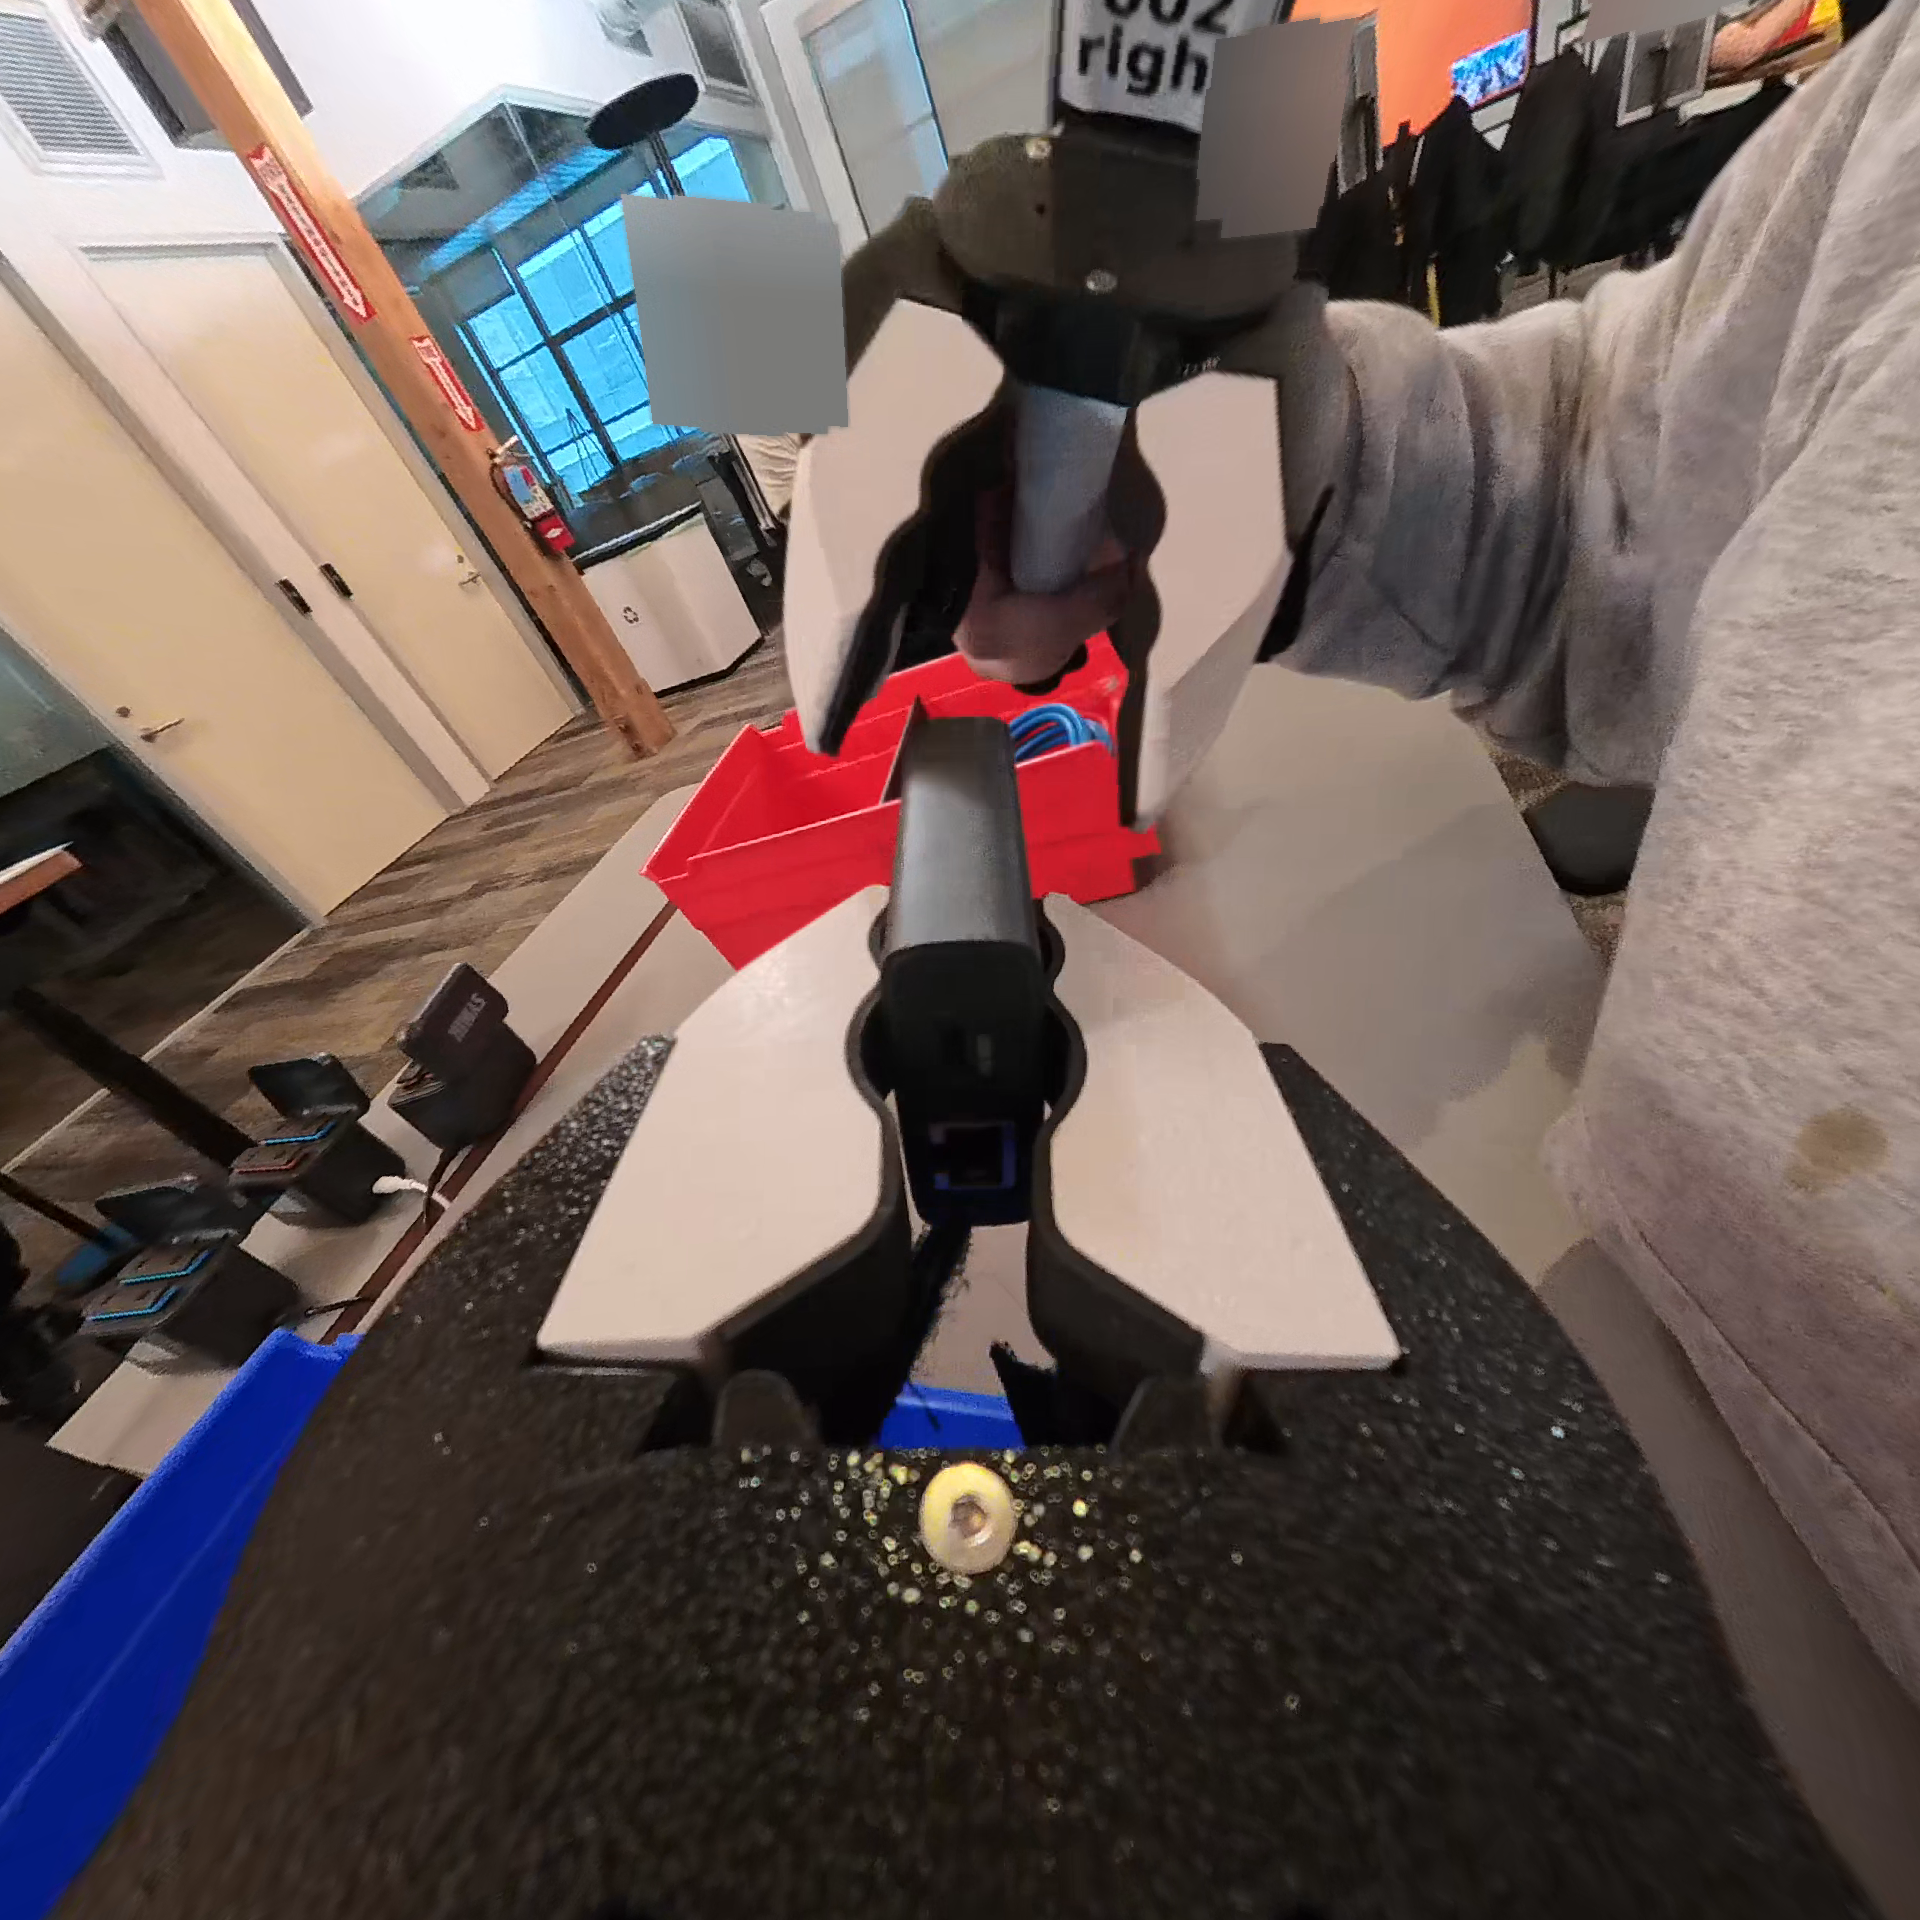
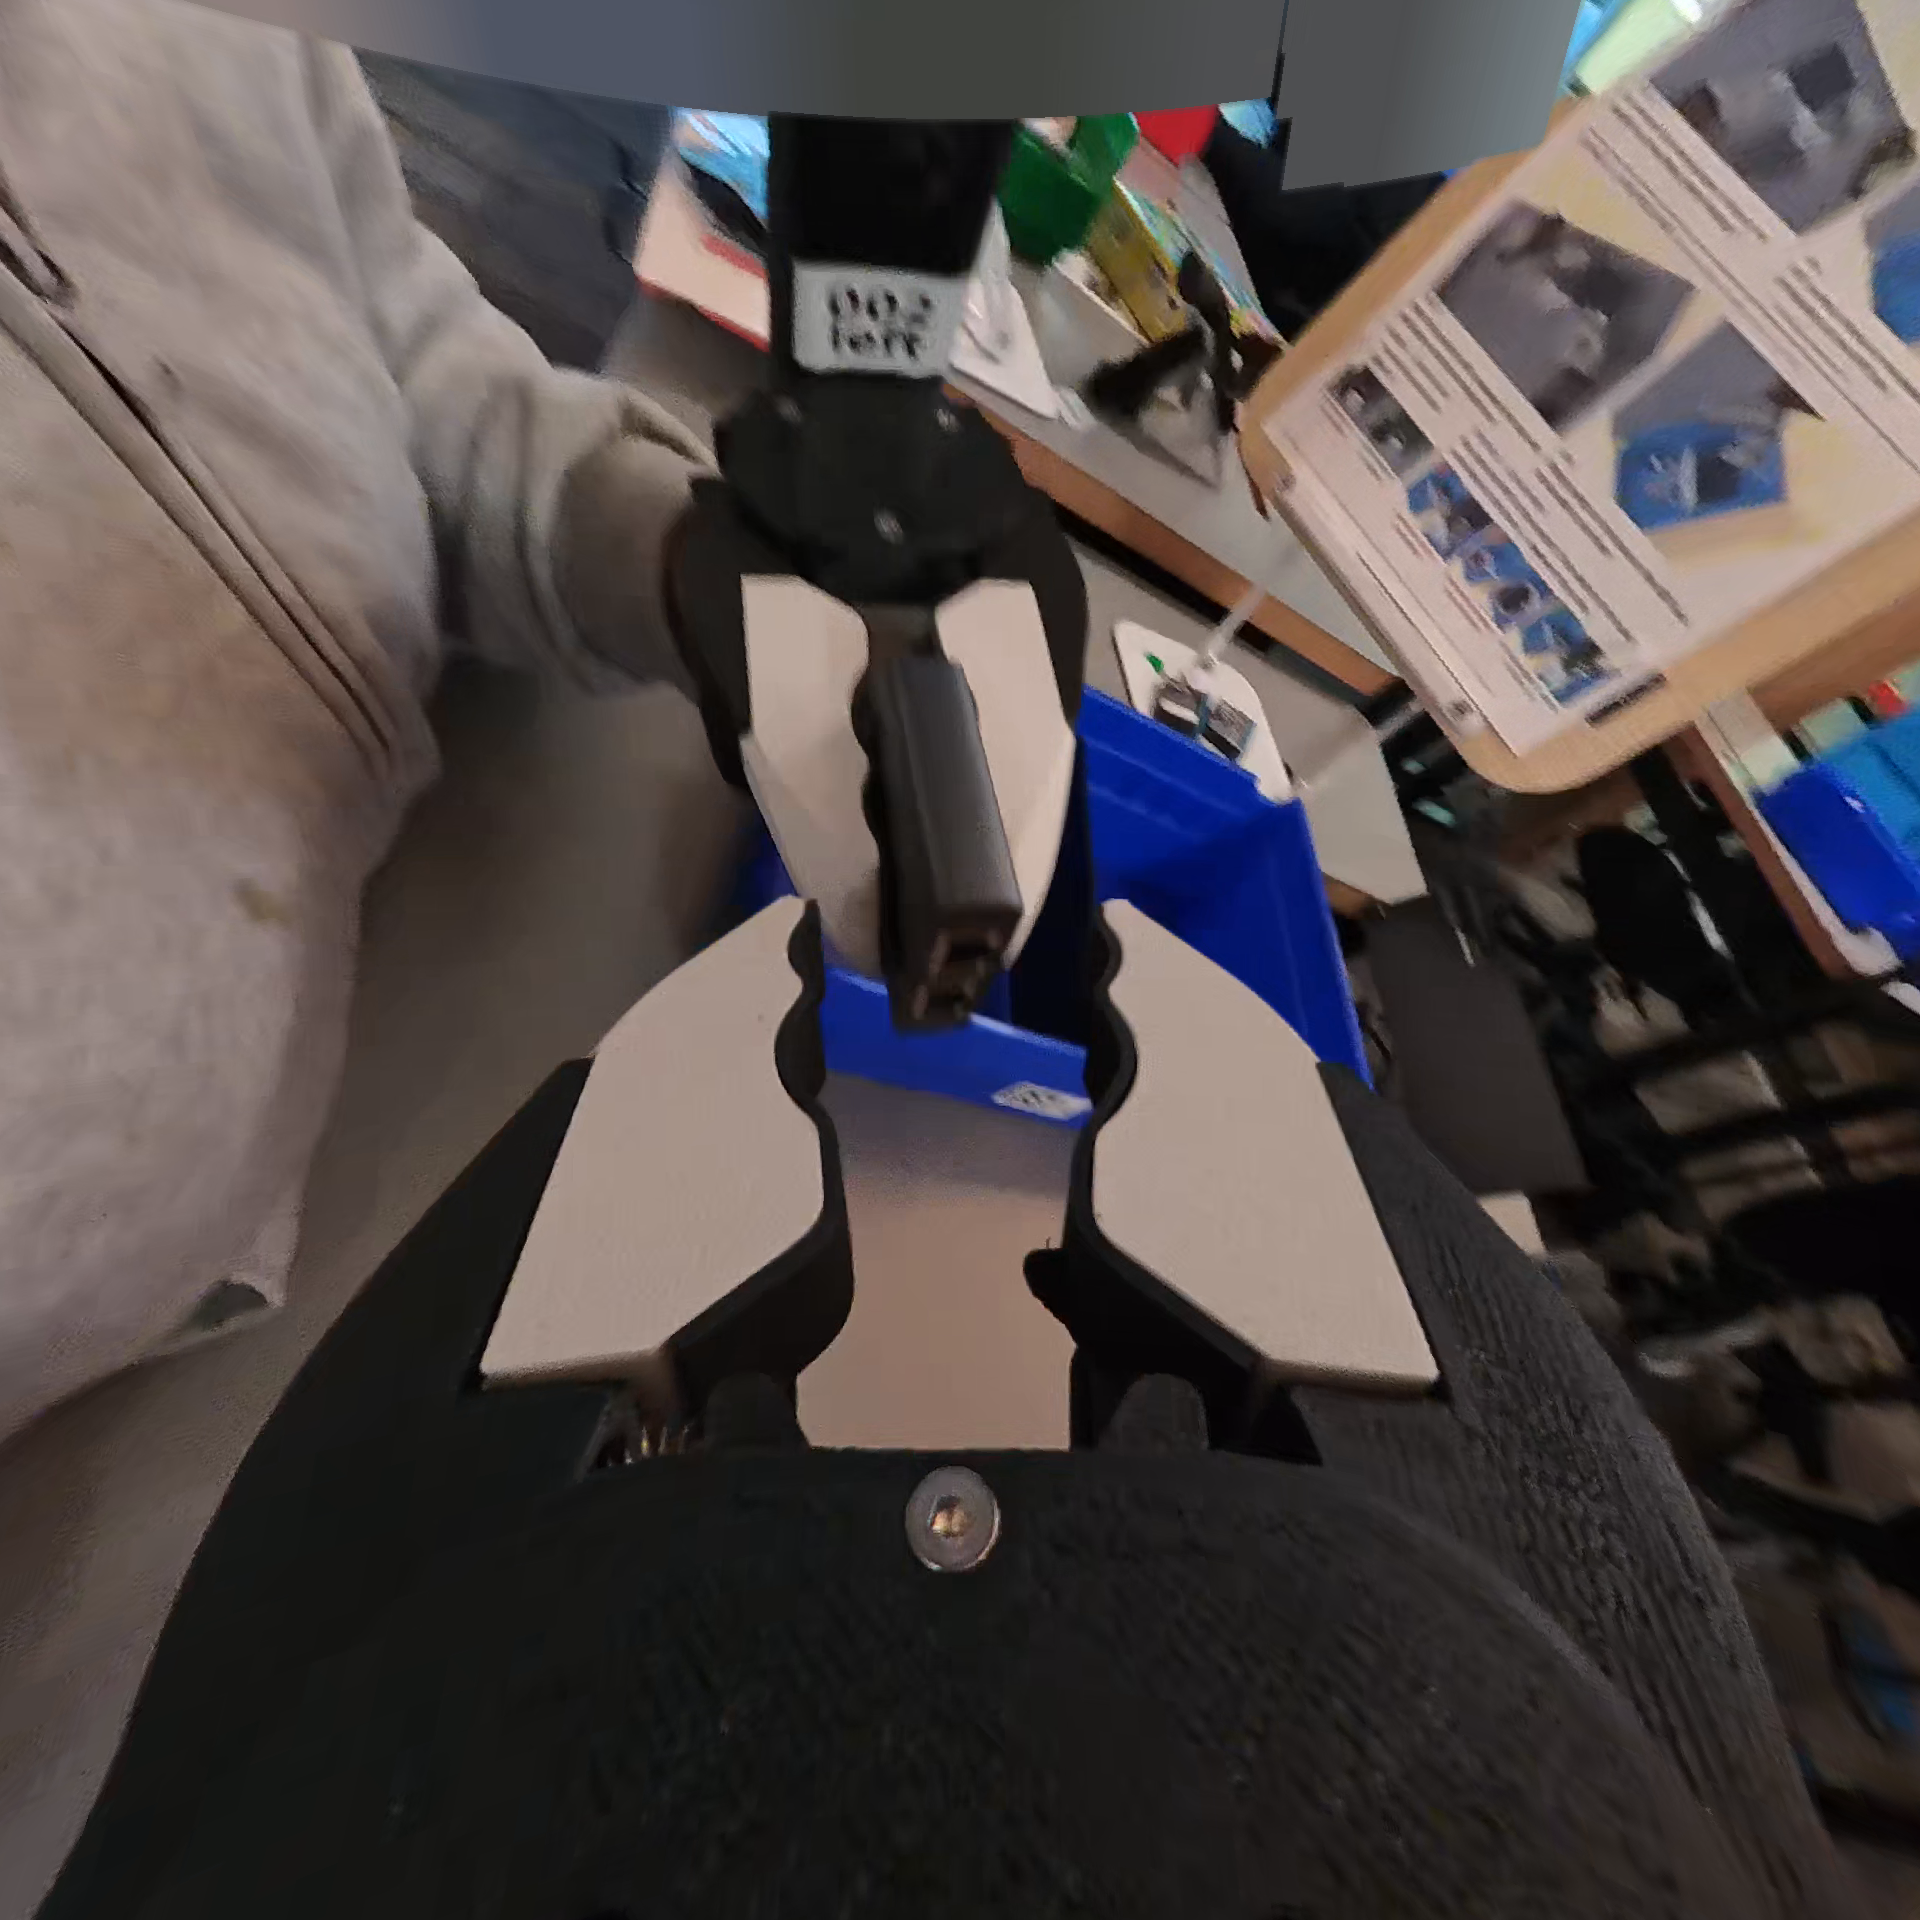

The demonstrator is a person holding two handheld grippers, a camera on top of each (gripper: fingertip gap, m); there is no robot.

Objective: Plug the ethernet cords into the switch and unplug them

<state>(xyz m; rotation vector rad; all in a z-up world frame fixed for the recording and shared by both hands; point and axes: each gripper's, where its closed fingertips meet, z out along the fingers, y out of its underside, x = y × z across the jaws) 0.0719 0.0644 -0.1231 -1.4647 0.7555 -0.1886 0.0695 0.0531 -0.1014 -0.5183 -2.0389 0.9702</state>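
My left gripper (image 1: 961,914) is shut on a black oblong device (image 1: 961,831) with a small port on each end, and holds it in the air pointing forward. My right gripper (image 1: 982,779) faces it from the other side, open, its two fingertips either side of the device's far end without touching it. In the right wrist view my right gripper (image 2: 956,987) is open and empty, and the device (image 2: 935,790), held by the left gripper (image 2: 935,914), points into its gap. A hand in a grey sleeve (image 1: 1507,499) holds the right gripper.
A red bin (image 1: 831,852) with blue cables (image 1: 1060,727) stands on the pale table (image 1: 1351,883) behind the grippers. A blue bin (image 2: 1195,831) is under the left gripper. Several black chargers (image 1: 312,1153) sit at the left. A board with printed sheets (image 2: 1558,416) hangs at the right. My two grippers' fingertips are within a few centimetres of each other.
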